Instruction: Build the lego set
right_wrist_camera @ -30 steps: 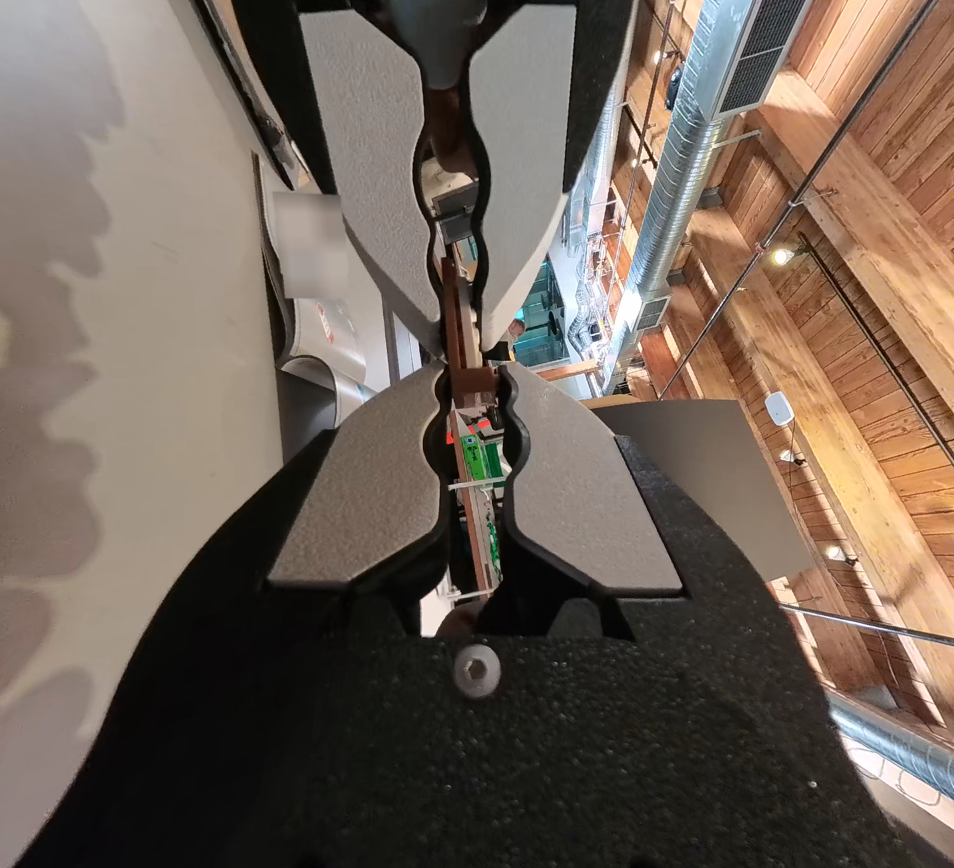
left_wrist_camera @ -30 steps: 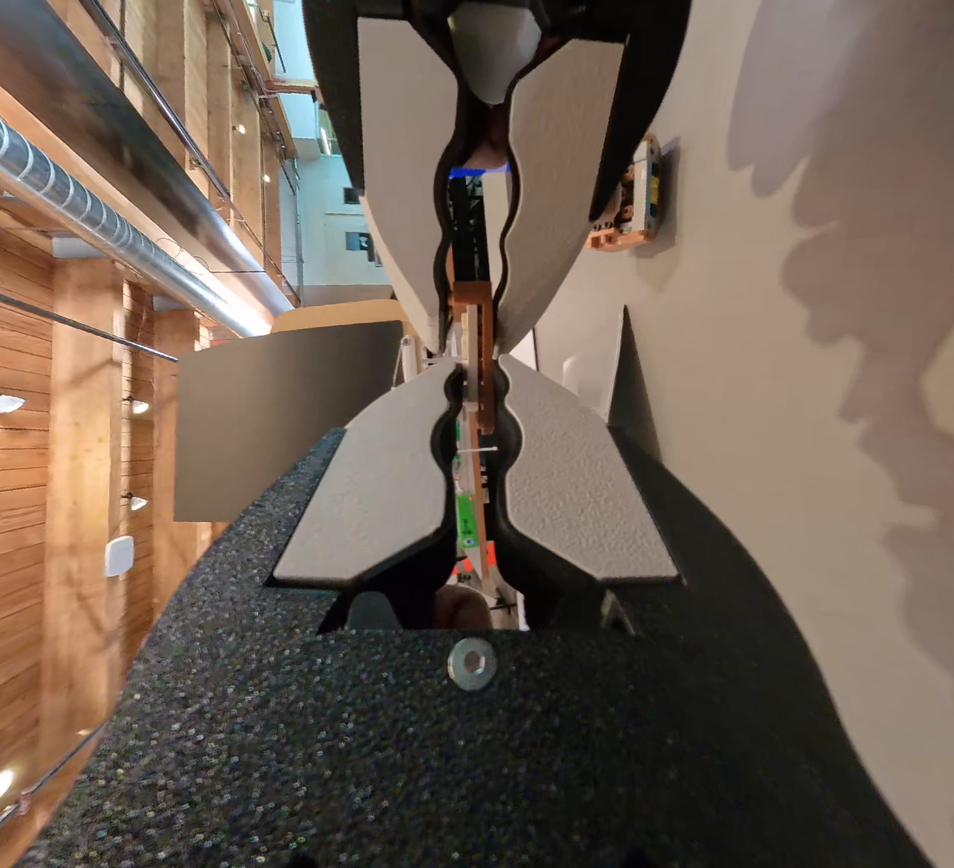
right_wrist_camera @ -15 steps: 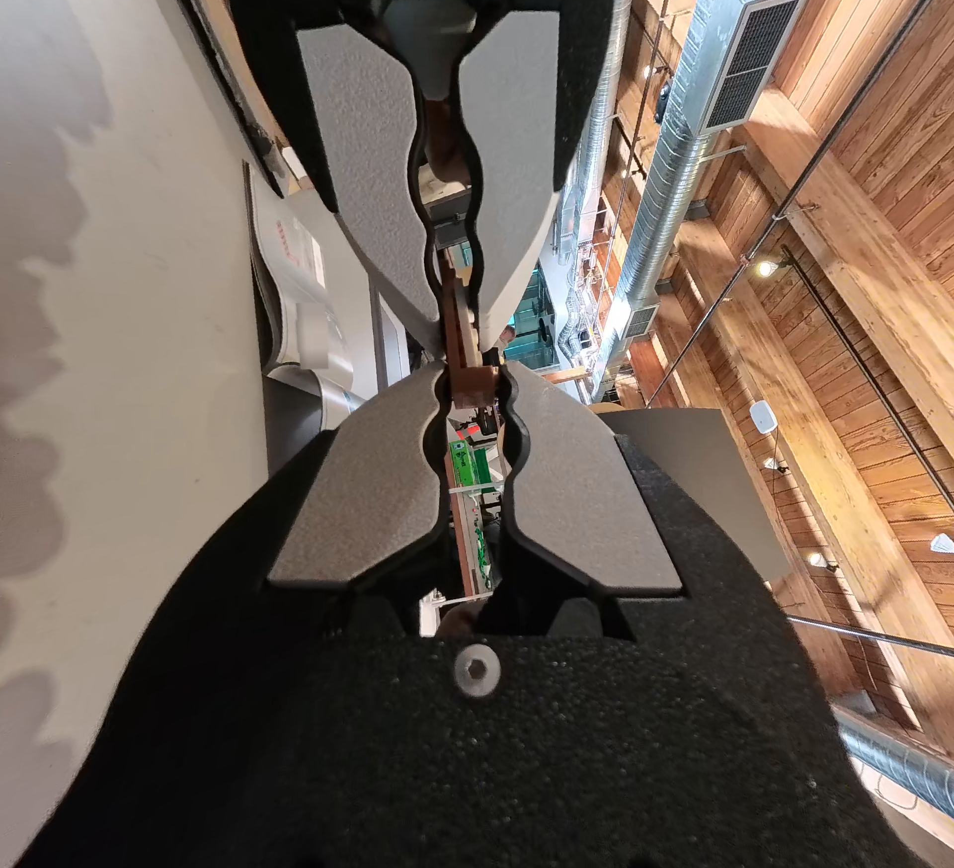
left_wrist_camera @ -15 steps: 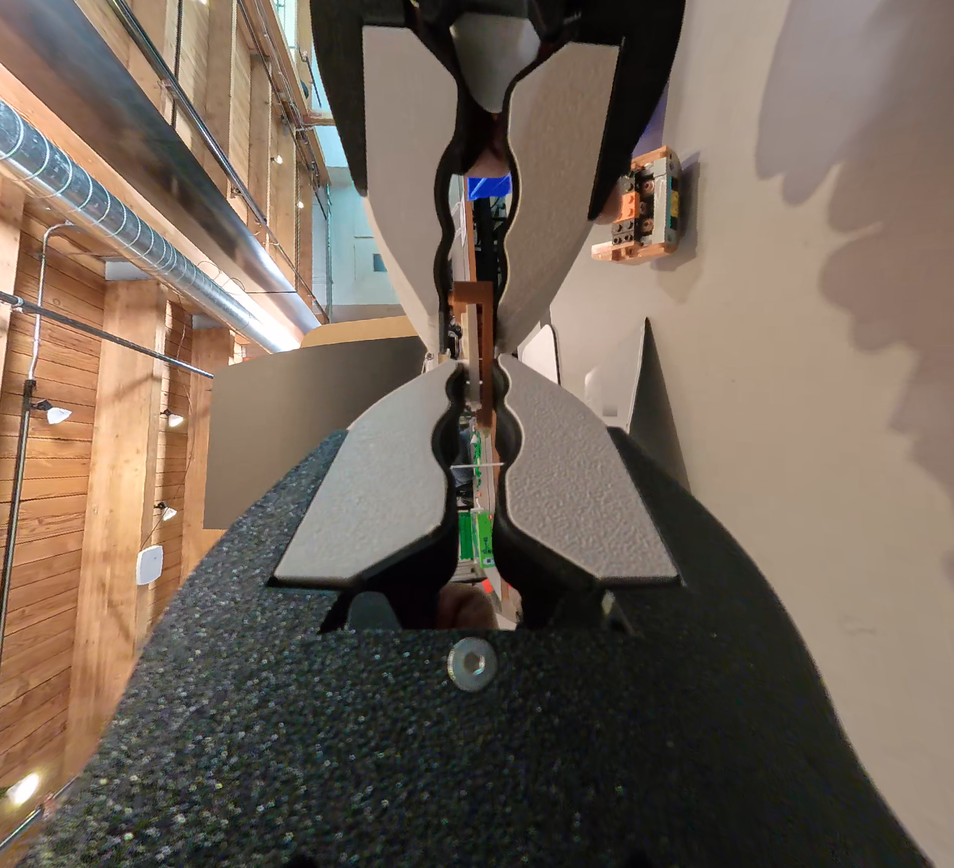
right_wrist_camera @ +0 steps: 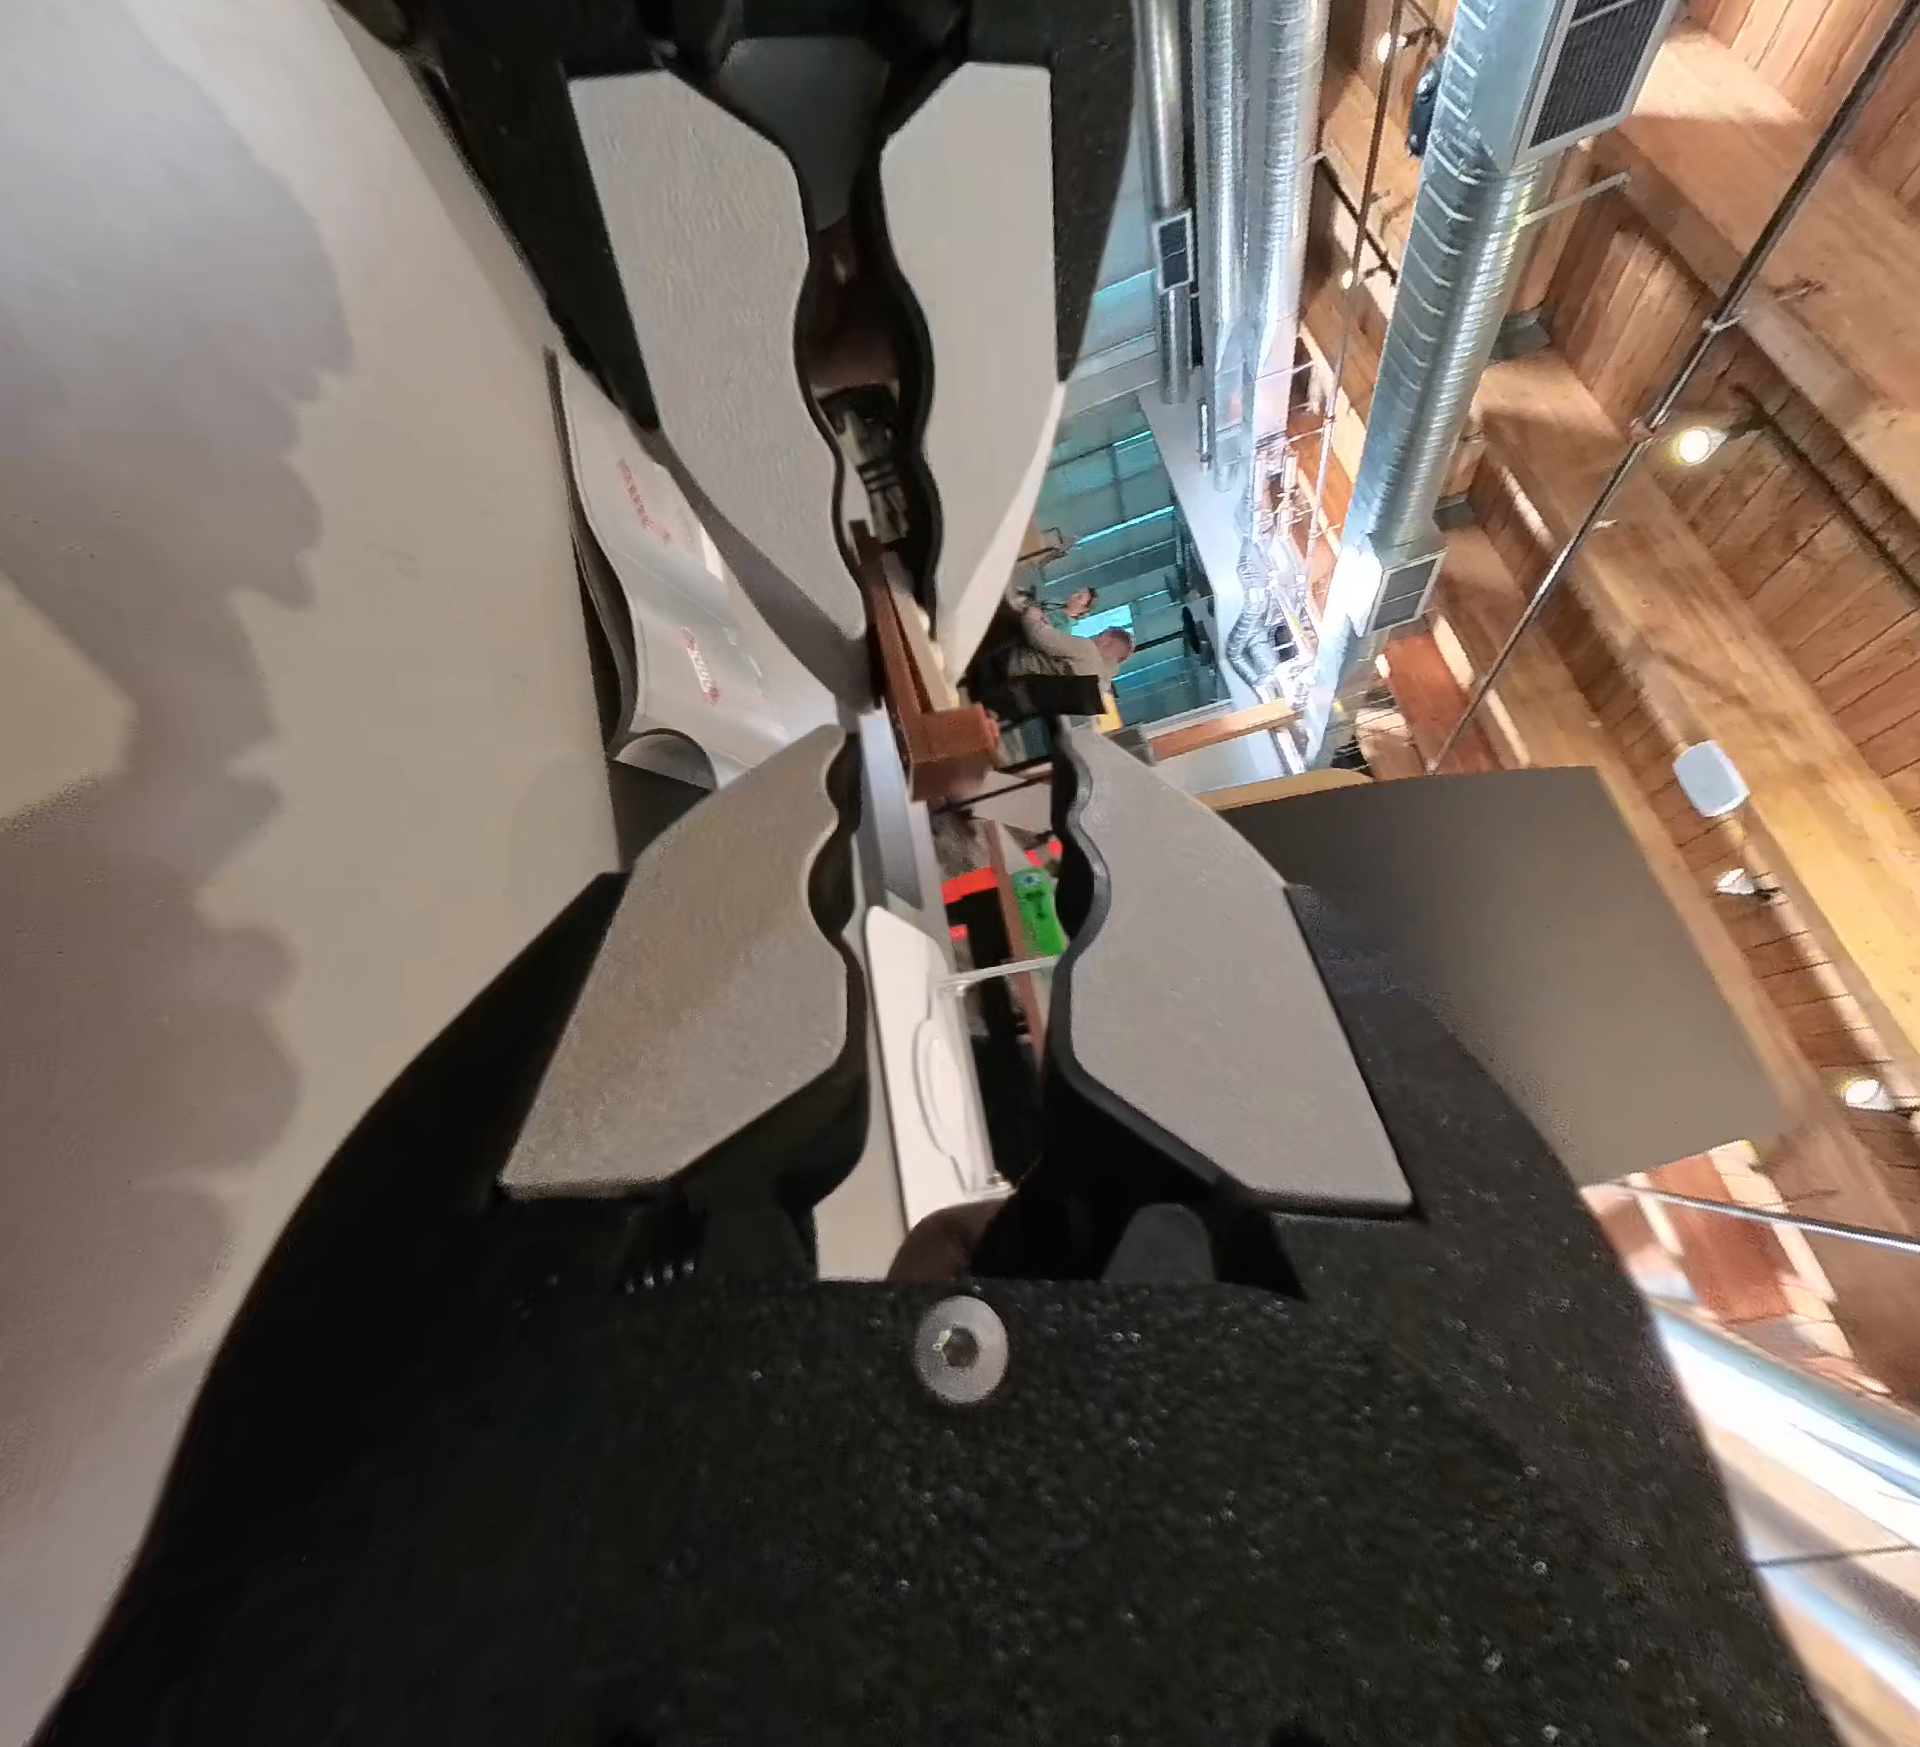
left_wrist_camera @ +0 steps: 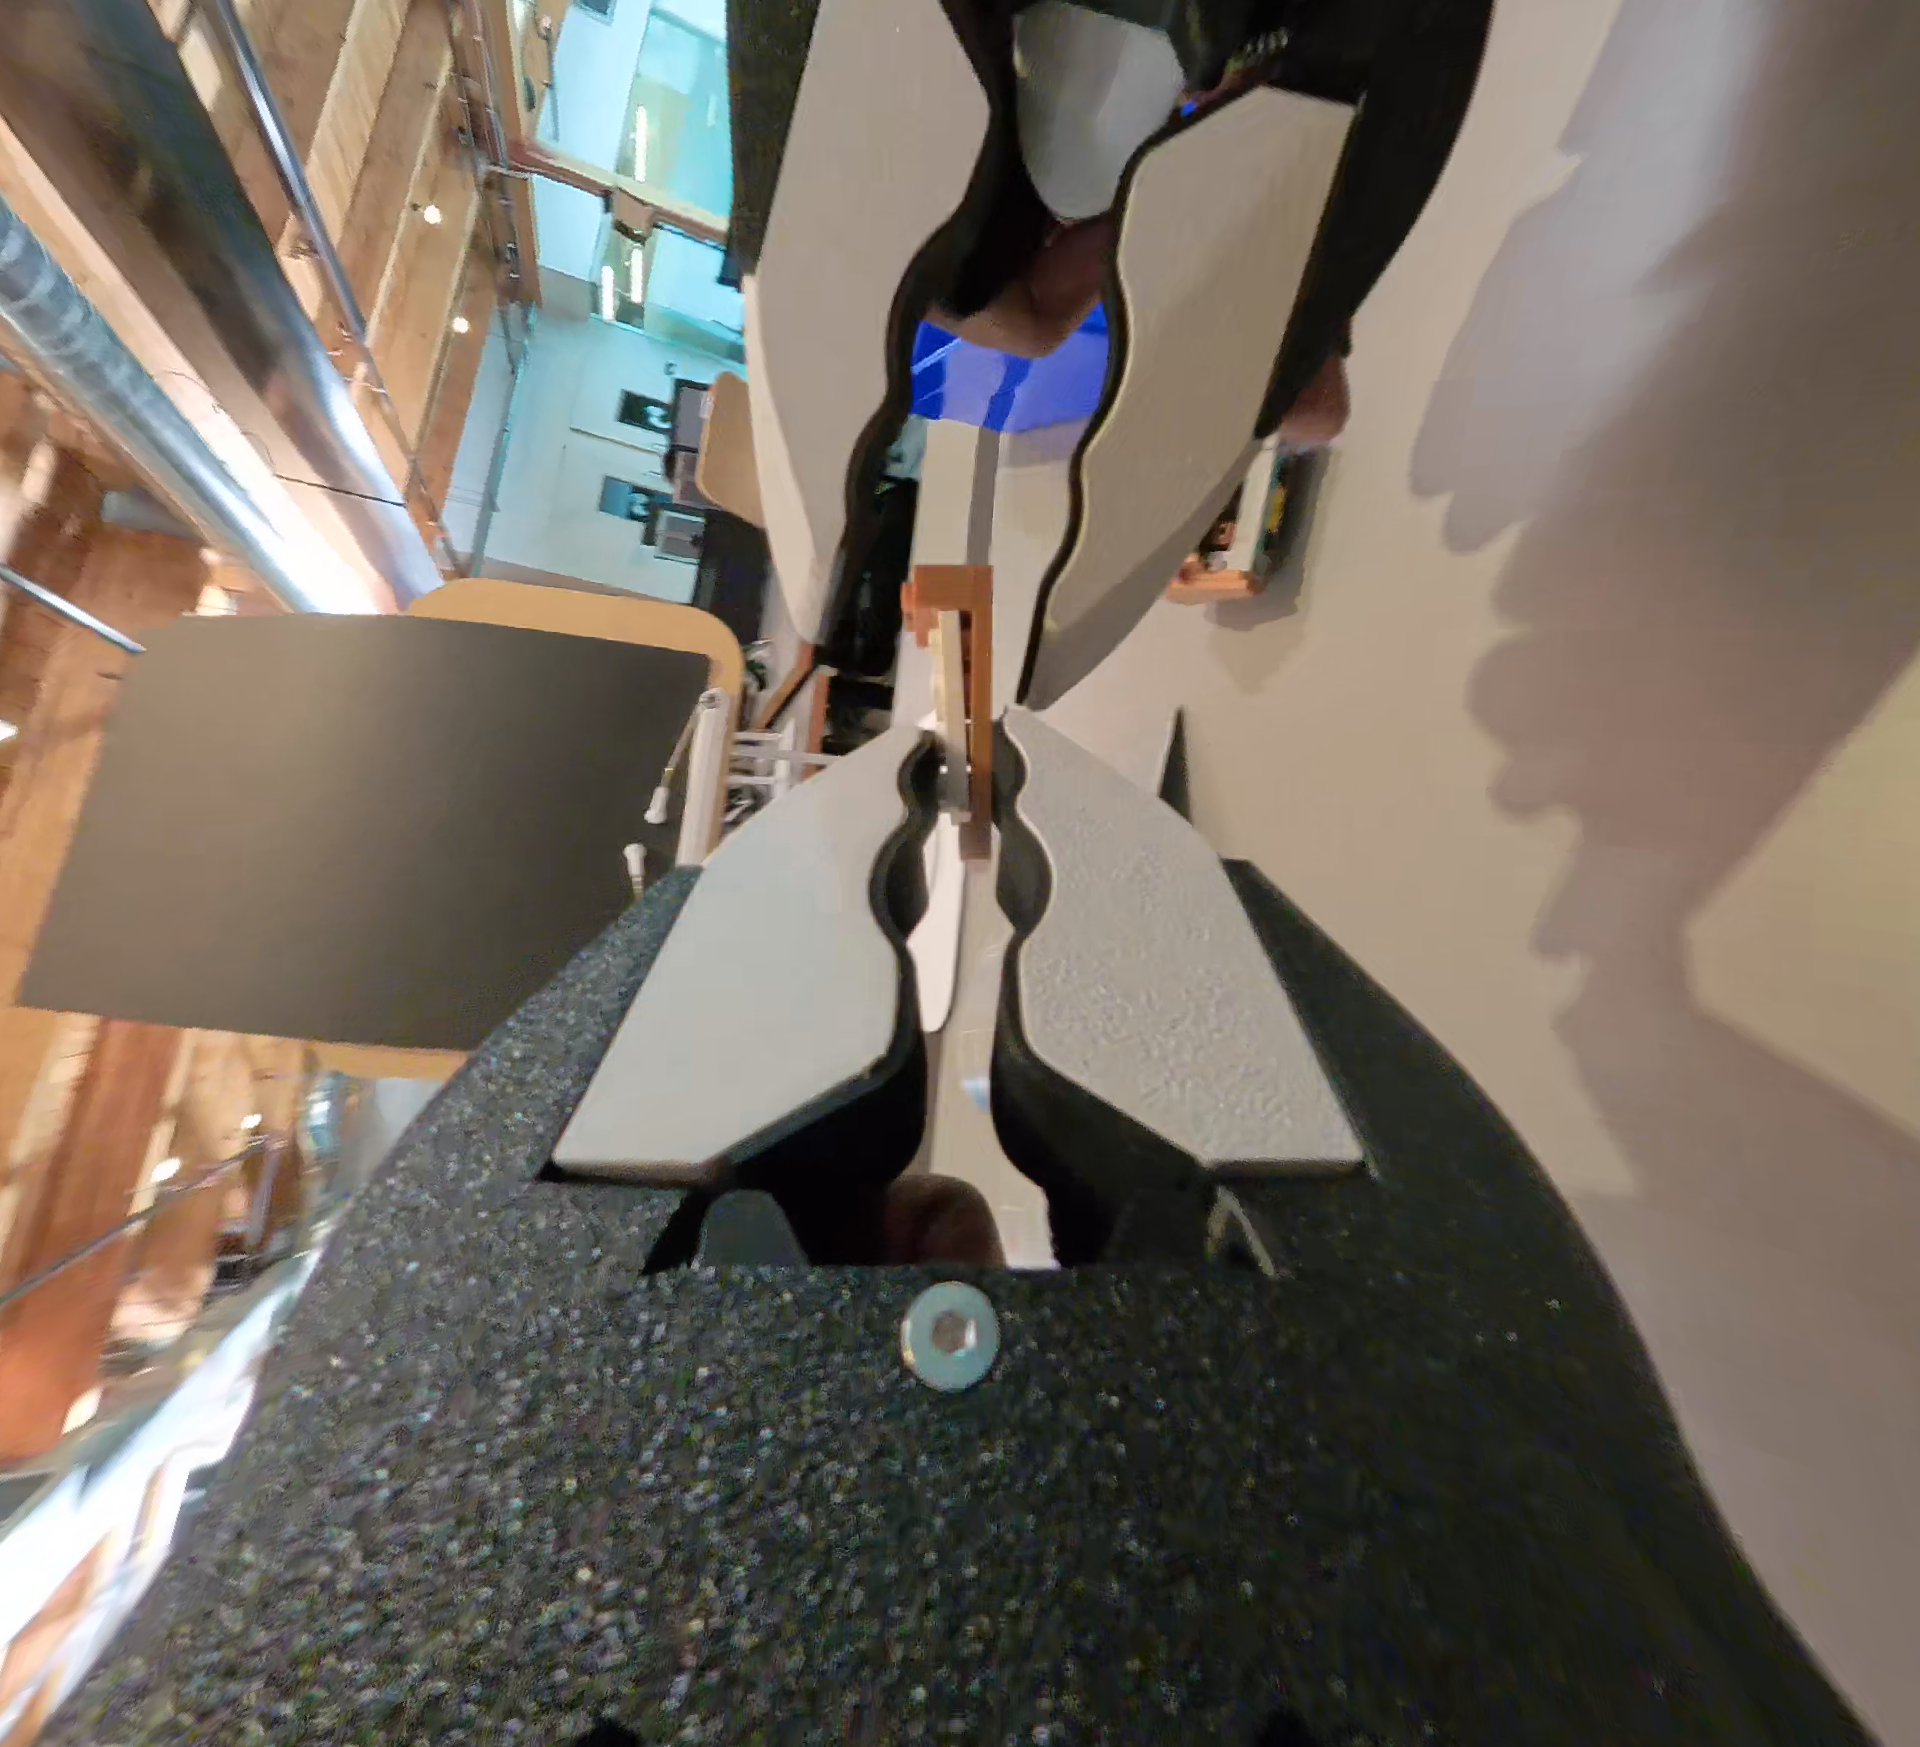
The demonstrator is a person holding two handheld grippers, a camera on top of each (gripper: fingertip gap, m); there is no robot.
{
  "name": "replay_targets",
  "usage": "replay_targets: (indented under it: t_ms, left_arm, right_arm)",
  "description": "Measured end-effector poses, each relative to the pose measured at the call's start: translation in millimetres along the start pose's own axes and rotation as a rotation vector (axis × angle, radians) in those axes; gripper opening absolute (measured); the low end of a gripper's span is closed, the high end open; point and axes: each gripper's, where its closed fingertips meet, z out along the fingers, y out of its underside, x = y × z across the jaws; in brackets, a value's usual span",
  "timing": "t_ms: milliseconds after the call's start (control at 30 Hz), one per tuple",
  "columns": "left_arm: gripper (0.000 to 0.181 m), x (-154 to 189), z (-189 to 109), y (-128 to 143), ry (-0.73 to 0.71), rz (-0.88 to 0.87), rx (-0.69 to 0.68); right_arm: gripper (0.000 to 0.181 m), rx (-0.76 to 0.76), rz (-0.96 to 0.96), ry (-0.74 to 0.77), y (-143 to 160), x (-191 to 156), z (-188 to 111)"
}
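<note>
Only left gripper (left_wrist_camera: 961, 741) on brown piece (left_wrist_camera: 961, 658); right gripper (right_wrist_camera: 951, 752) spread.

Each gripper (left_wrist_camera: 961, 741) (right_wrist_camera: 951, 752) is built from speckled black shells, wavy-edged grey fingers (left_wrist_camera: 758, 959), and a silver screw (left_wrist_camera: 949, 1334) behind the jaws.

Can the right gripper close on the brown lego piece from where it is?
Probably yes. The right gripper is open, and the brown lego piece, held by the left gripper, appears to sit between its fingertips with nothing else between.
</note>
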Motion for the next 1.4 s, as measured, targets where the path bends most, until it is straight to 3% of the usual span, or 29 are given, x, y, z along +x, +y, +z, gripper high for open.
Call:
replay_targets:
  t_ms: [167,300,500,700,900,1033,1167,1400]
  left_arm:
    - [0.009,7.3,1.1,-0.7,0.056,-0.132,0.070]
    - [0.009,11.4,2.9,0.5,0.107,-0.229,0.109]
    - [0.010,16.6,5.0,4.5,0.156,-0.274,0.105]
    - [0.025,20.7,9.7,16.8,0.133,-0.105,-0.039]
    - [0.026,18.6,10.1,17.8,0.129,-0.002,-0.114]
    - [0.025,18.9,11.5,17.7,0.131,0.070,-0.161]
    - [0.013,19.0,13.7,16.1,0.117,0.163,-0.199]
    - [0.010,20.8,15.0,16.6,0.127,0.154,-0.184]
  right_arm:
    - [0.035,0.016,0.095,-0.034,2.4,-2.4,0.7]
    - [0.021,0.032,0.119,-0.078,2.9,-11.5,1.1]
    - [0.018,0.027,0.121,-0.087,6.1,-16.3,2.8]
    - [0.017,-0.028,0.052,-0.068,10.9,-15.2,5.4]
    - [0.017,-0.047,-0.005,-0.068,9.6,-17.6,6.1]
    - [0.017,-0.047,-0.021,-0.068,5.4,-18.2,6.7]
    - [0.017,-0.058,-0.040,-0.078,4.0,-22.4,7.1]
    - [0.016,-0.066,-0.035,-0.094,6.0,-25.8,7.2]
